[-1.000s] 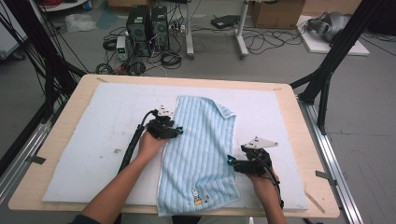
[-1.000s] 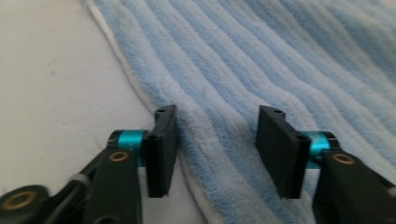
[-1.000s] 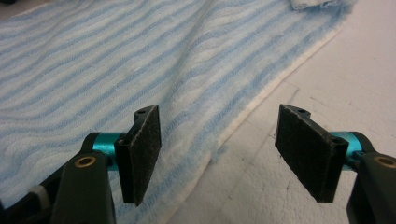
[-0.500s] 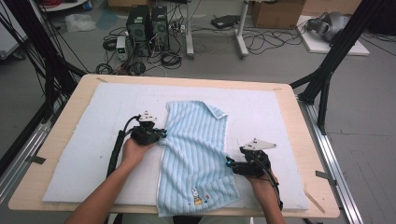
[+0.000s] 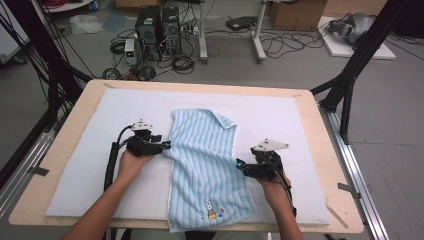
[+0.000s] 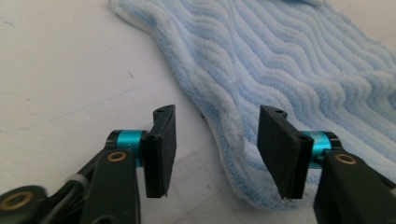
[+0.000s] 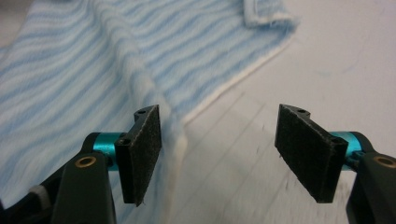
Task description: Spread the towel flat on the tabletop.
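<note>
Light-blue striped terry towel [image 5: 207, 170] with a small rabbit print lies flat, folded lengthwise, on the white foam mat [image 5: 80, 150] covering the wooden table [image 5: 320, 130]. Left tongs [image 6: 212, 149] have just been opening: jaws spread, straddling the towel's left edge (pads not pressing it). Right tongs [image 7: 217, 149] spread too, at the towel's right edge, one pad touching the hem, nothing pinched.
</note>
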`<act>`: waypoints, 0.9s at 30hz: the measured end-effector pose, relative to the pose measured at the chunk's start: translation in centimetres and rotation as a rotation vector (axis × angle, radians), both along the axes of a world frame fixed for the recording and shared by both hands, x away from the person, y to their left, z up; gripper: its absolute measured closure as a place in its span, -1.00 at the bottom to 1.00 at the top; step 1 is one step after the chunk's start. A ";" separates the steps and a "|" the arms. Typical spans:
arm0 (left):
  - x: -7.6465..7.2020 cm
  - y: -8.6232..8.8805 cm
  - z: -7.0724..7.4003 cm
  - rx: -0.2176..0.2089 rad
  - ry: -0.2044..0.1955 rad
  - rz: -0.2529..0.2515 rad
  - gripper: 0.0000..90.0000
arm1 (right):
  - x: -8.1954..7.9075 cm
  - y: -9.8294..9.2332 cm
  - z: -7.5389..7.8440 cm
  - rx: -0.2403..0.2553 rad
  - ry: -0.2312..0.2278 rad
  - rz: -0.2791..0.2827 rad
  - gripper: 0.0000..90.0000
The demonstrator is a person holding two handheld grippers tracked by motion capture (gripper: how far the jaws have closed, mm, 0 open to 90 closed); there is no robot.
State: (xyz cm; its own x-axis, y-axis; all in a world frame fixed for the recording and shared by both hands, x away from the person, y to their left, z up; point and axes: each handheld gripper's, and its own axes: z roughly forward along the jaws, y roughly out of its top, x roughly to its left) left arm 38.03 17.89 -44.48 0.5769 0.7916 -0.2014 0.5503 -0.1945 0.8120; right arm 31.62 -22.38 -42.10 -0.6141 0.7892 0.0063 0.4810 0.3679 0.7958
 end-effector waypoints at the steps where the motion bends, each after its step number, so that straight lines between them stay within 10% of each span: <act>1: 0.0 0.2 0.1 -0.003 -0.006 -0.004 -0.02 | 0.6 0.3 0.2 0.009 -0.005 0.002 -0.31; 13: -0.4 1.3 0.4 -0.085 -0.045 -0.055 -0.07 | 7.2 4.8 0.7 -0.051 0.033 0.098 -0.44; 22: -0.6 1.6 0.7 -0.097 -0.055 -0.068 -0.14 | 11.6 6.9 -0.1 -0.133 0.112 0.069 -0.76; 27: -0.6 1.7 0.8 -0.102 -0.049 -0.059 -0.14 | 12.9 7.1 -0.1 -0.162 0.083 0.028 -0.23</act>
